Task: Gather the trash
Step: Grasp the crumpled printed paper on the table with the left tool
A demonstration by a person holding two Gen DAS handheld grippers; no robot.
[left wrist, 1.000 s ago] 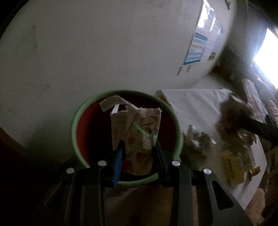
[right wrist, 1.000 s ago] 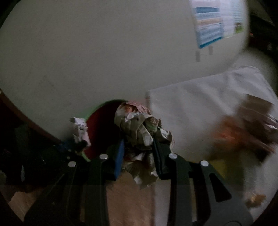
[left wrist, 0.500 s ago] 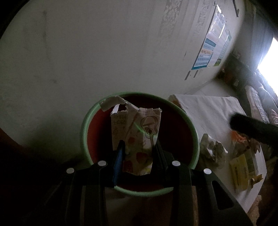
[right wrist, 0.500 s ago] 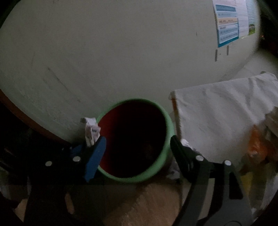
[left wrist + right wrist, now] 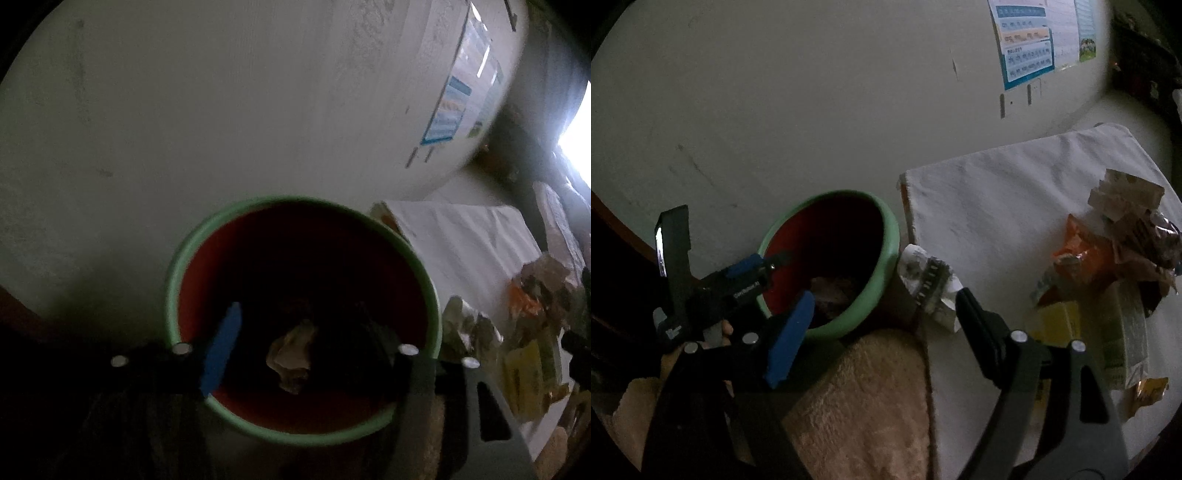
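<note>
A white cloth-covered table [image 5: 1015,206] carries crinkled wrappers [image 5: 1108,258] at three o'clock. The round green-rimmed, red-walled bin [image 5: 177,273] holds crumpled paper [image 5: 291,350]. Left gripper [image 5: 303,332] and right gripper [image 5: 882,306] both gape wide, empty.

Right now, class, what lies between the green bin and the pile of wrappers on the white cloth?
One crumpled white paper, beside the bin; then bare cloth up to the wrappers. The right wrist view shows it.

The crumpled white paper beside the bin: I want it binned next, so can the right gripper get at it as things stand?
Probably yes: the right gripper is open, the crumpled white paper lies uncovered just ahead, beside the bin.
</note>
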